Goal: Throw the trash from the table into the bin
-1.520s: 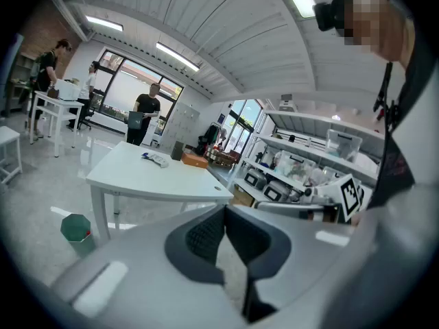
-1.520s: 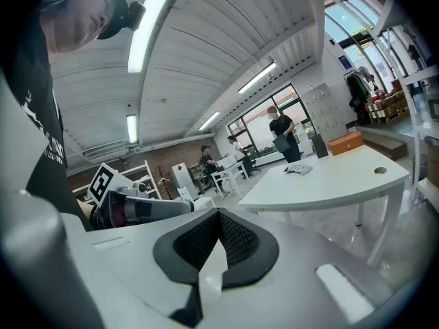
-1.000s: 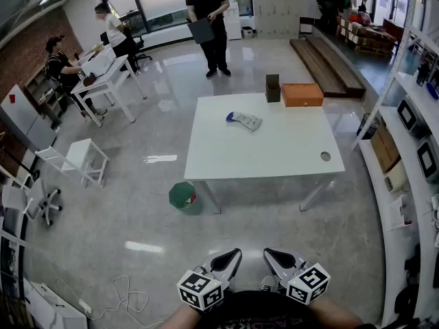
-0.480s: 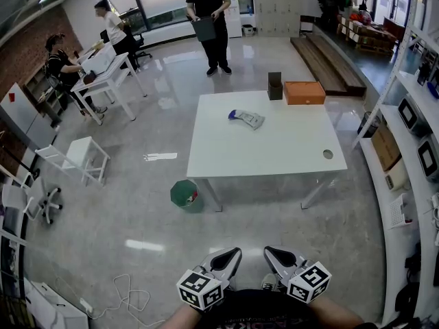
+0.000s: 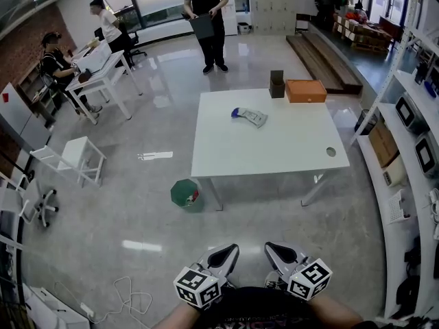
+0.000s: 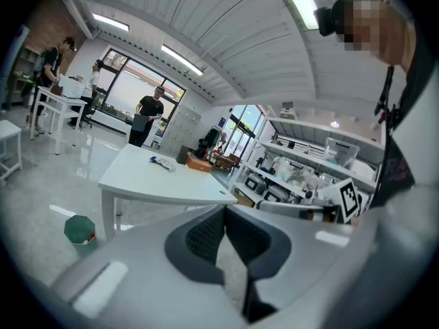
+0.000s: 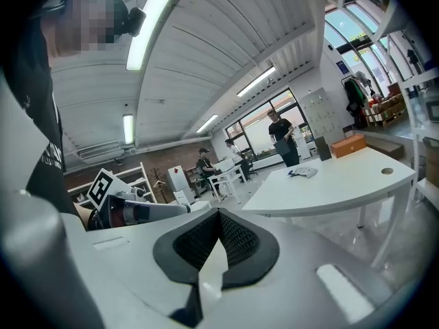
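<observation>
Left gripper [image 5: 231, 251] and right gripper [image 5: 271, 249], both closed and empty, face a crumpled white-and-blue wrapper [image 5: 250, 116] near the far edge of the white worktop [image 5: 274, 153].

A white table [image 5: 288, 153] is standing on the glossy floor. A blue-and-white wrapper [image 5: 249, 116] is lying on it toward eleven o'clock. A dark box [image 5: 276, 84] and an orange box [image 5: 306, 90] are sitting along its far edge, from twelve to one o'clock. A green bin [image 5: 186, 193] is standing off its eight o'clock corner. At six o'clock in view, the left gripper [image 5: 230, 251] and right gripper [image 5: 271, 249] are pointing toward twelve.
</observation>
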A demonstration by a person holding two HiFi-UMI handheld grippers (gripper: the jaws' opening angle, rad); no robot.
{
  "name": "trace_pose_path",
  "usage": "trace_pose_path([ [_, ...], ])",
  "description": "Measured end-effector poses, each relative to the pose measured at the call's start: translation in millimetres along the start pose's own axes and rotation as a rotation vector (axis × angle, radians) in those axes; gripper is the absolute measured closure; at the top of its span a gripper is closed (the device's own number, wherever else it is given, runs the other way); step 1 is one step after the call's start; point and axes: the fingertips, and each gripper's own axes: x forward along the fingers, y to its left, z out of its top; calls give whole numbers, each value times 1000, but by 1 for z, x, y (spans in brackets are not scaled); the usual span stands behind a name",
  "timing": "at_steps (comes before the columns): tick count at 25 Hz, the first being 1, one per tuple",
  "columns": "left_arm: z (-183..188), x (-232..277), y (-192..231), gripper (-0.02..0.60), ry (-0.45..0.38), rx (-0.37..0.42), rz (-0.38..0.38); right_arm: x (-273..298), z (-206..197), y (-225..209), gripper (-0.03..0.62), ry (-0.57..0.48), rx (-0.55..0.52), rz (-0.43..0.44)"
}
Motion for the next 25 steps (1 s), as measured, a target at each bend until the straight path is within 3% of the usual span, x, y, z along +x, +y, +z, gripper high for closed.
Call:
trace_pose_path([
  [14,19,-48,78,574,9,4,-72,74,7,45,594,-47,5,-100],
  [25,34,-76,115,574,-47,2,-61,104,20,55,579,-72,-30,-131],
])
